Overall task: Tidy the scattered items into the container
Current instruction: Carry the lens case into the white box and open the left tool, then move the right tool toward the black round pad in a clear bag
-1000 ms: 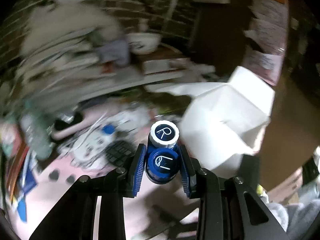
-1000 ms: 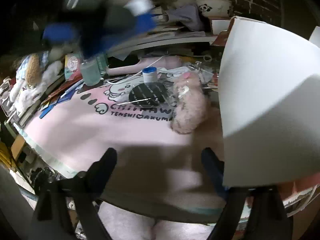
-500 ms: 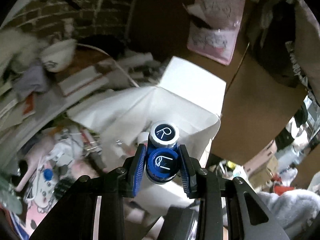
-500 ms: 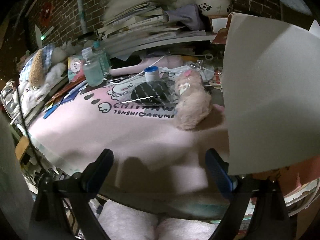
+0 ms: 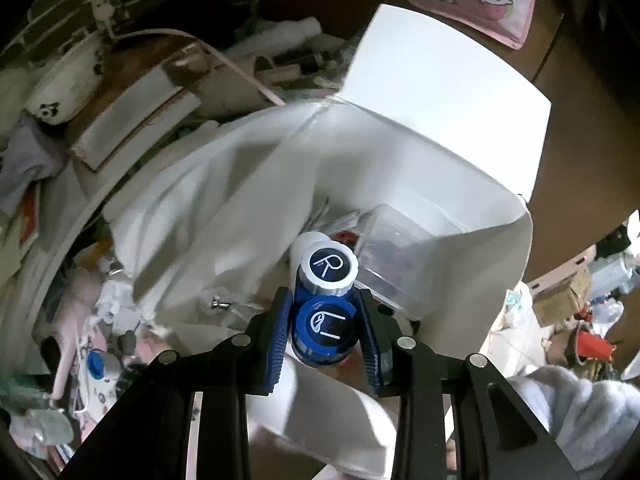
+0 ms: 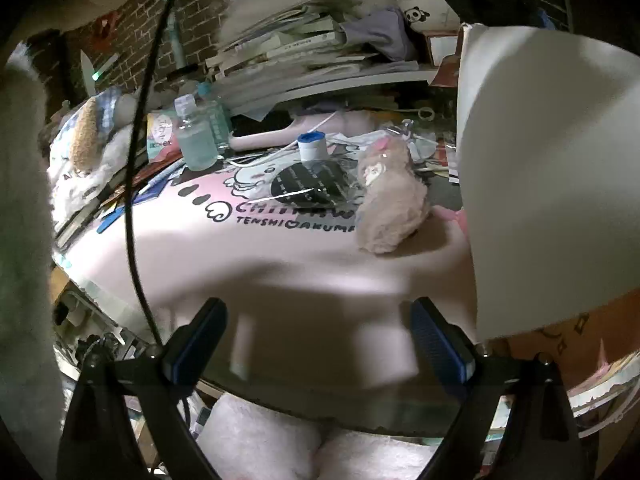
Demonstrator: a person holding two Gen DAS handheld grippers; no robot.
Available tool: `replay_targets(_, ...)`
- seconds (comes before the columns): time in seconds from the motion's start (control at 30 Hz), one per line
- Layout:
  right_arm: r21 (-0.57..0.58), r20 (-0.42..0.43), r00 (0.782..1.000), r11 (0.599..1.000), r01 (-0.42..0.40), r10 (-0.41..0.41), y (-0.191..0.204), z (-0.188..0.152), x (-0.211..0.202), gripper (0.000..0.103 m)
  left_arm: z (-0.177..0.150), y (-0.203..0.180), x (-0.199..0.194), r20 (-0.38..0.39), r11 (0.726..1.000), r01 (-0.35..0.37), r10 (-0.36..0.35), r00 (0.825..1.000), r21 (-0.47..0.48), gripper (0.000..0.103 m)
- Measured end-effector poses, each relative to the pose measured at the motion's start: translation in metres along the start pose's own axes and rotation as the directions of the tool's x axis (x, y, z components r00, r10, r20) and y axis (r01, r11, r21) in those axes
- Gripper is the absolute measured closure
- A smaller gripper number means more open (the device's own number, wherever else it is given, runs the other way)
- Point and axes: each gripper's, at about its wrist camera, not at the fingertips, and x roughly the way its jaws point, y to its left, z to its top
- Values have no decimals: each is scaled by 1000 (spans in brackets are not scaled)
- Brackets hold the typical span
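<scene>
One white box (image 5: 420,128) stands open, and one clear plastic case (image 5: 404,252) lies inside it. One contact lens case (image 5: 326,300) is in view, with two round caps: one white-rimmed cap (image 5: 329,267) marked R and one blue cap (image 5: 326,322) marked L. On the desk there is one pink mat (image 6: 256,248). On it lie one fluffy pink toy (image 6: 390,208), one black round pad (image 6: 310,184) and one small jar (image 6: 313,146) with a blue lid. Two clear bottles (image 6: 196,140) stand together at the mat's far edge. One panda bowl (image 6: 426,16) sits on the shelf above. Two grippers are present, one per view.
</scene>
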Motion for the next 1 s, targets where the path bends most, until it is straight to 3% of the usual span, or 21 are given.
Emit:
replay_targets(0.33,-5,4,1000,1000,-8,8,1,-3,-3,11,2,-2,3,-2,999,-28,28,1000,26,73)
replay_targets(0.7,-10,10,1000,1000,-13,13,1,-5,-4,11,-3,-10,-20,96,998,-13,8,995,55,24)
replay_targets(0.83,-11,22,1000,1000,-14,14,2,-7,-5,11,-10,-4,-39,149,999,-17,11,989,43,19)
replay_targets(1.0,-9,44,999,1000,-7,7,3,-10,-6,11,-31,19,-67,219,996,-48,62,974,-71,17)
